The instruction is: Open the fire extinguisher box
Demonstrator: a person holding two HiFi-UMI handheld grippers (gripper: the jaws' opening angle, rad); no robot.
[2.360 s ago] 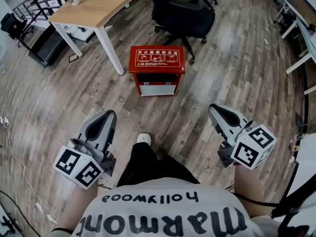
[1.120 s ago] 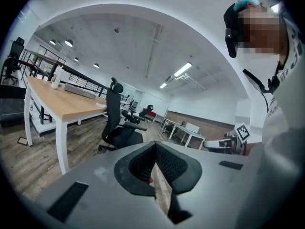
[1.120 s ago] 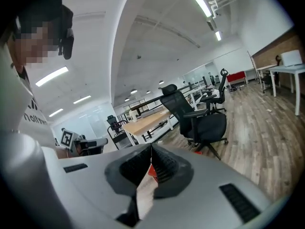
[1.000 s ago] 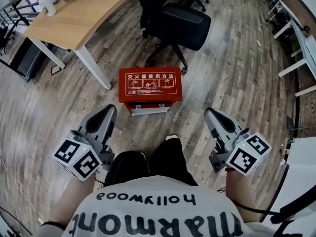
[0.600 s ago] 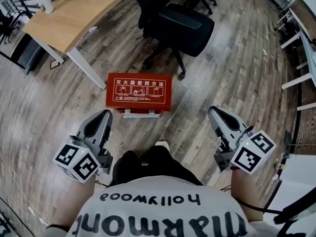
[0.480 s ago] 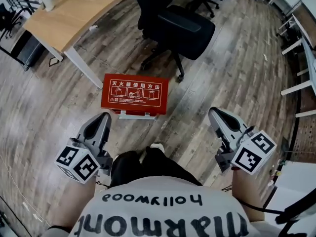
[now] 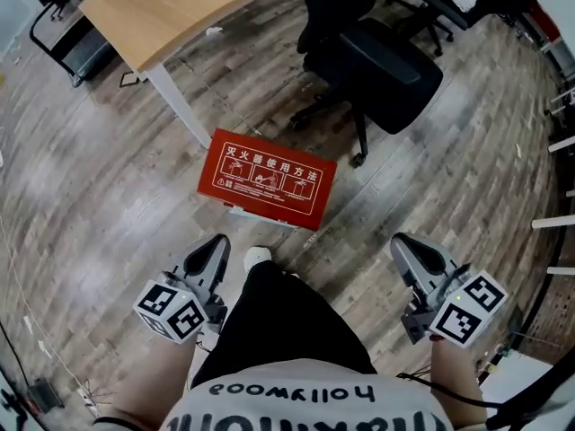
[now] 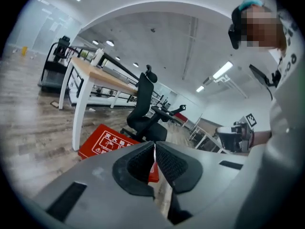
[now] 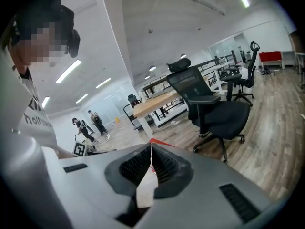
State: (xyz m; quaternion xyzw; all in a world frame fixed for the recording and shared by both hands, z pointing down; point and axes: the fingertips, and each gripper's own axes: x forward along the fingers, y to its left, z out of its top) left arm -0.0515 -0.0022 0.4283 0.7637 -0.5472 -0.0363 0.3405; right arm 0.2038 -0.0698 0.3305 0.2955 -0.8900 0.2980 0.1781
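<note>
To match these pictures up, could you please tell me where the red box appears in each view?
Head view: box at the centre.
Left gripper view: box lower left of centre, partly behind the left gripper.
Right gripper view: only a red sliver of box over the right gripper.
Shared landmark: the black chair, beyond the box in all three.

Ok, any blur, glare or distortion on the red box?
Head view: fisheye curves the floor, but the red box is sharp, no glare. Left gripper view: dark round vignette, soft edges, box partly behind the jaws. Right gripper view: only a red sliver shows.
</note>
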